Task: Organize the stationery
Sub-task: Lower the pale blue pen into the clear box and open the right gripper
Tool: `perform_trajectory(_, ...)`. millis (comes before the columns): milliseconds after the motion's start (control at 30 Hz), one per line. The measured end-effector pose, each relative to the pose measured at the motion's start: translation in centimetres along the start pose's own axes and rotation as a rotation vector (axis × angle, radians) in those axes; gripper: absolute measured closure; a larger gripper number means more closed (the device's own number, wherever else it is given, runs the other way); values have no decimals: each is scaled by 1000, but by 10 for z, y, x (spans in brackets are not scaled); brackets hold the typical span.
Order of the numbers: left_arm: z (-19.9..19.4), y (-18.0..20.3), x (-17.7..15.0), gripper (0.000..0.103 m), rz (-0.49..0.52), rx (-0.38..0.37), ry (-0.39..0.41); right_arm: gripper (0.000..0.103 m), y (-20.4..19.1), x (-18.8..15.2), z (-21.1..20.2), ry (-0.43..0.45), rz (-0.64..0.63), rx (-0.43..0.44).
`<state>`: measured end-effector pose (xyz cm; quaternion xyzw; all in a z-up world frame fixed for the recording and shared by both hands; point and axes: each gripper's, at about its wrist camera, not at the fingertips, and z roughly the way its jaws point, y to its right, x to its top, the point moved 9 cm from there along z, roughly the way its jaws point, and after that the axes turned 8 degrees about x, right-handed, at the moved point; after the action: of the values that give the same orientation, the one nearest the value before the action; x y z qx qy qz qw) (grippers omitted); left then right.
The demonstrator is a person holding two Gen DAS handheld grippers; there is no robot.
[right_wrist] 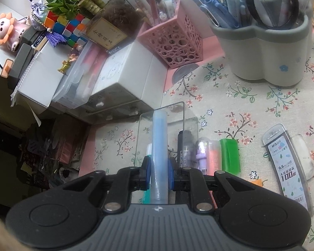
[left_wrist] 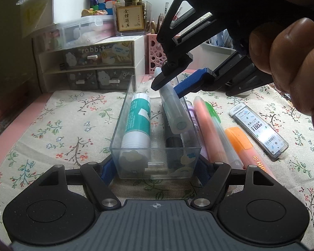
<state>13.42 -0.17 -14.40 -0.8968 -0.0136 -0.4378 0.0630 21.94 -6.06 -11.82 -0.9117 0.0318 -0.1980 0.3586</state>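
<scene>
In the clear box [left_wrist: 123, 123], three stationery tubes [left_wrist: 137, 121].

Right tool [right_wrist: 159, 170] clamped on a pale blue tube [right_wrist: 159, 146], blue pads pressing both its sides; tube runs straight ahead along the fingers, far end over the clear box [right_wrist: 188, 113]. Landmark = clear box, sitting on the floral cloth [right_wrist: 240, 104] covering the counter. Inside box: a teal-and-white stick [right_wrist: 148, 149] just left of the tube, a dark marker [right_wrist: 183, 144] to its right. Just right of box, lying side by side: purple pen [right_wrist: 201, 152], orange-pink highlighter [right_wrist: 213, 154], green cap [right_wrist: 230, 154]. Further right, well apart: lead refill case [right_wrist: 286, 167]. Beyond box: white drawer unit [right_wrist: 123, 77] to the left, pink perforated holder [right_wrist: 178, 41], grey-white pen cup [right_wrist: 265, 48] far right.
</scene>
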Motion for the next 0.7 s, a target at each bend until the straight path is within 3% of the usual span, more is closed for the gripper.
perform_trajectory(267,0,0,0,30,0,-2,0,92,0,-9,5,-49,-19,7)
perform_trajectory(500,0,0,0,30,0,-2,0,92,17,6,-40,84,1,-9)
perform_trajectory(700,0,0,0,30,0,-2,0,92,37,1,-49,73,-11,-40)
